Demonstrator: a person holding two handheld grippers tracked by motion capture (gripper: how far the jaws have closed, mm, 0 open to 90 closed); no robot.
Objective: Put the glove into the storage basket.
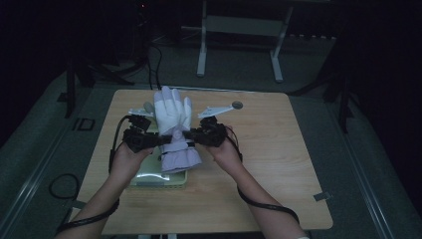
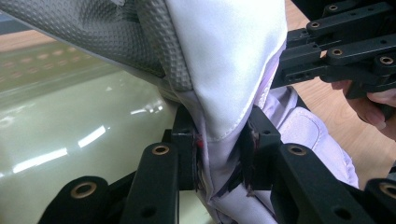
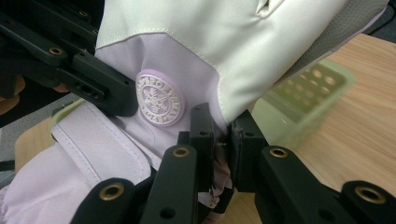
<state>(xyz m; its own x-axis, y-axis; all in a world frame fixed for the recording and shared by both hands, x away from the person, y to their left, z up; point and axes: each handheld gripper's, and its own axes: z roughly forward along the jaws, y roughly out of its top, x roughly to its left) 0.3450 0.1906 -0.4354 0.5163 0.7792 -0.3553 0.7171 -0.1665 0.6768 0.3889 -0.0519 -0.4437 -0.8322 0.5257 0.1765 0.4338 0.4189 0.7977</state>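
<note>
1. The left gripper (image 2: 219, 158) has its two black jaws pressed onto a fold of fabric at one side of the glove's wrist; in the left gripper view the cloth is squeezed between the pads.
2. The right gripper (image 3: 222, 154) pinches the opposite side of the same wrist area, its jaws closed on the pale fabric just beside a round lilac badge (image 3: 160, 98) with a snowflake mark.
3. In the high view the left gripper (image 1: 149, 140) and the right gripper (image 1: 201, 135) face each other, with the glove's wrist between them.
4. The glove (image 1: 172, 124) is a white and lilac winter glove, held up off the table with its fingers pointing away from the person and its gathered lilac cuff (image 1: 179, 158) hanging toward them.
5. Part of the palm side is a grey textured material (image 2: 107, 42), seen in the left gripper view.
6. Under the glove lies a pale green tray (image 1: 158, 178), resting on the wooden table (image 1: 278, 164); its perforated wall (image 3: 308, 91) shows in the right gripper view.
7. The person's left hand (image 1: 127, 158) and right hand (image 1: 226, 153) hold the grippers from the near side.
</note>
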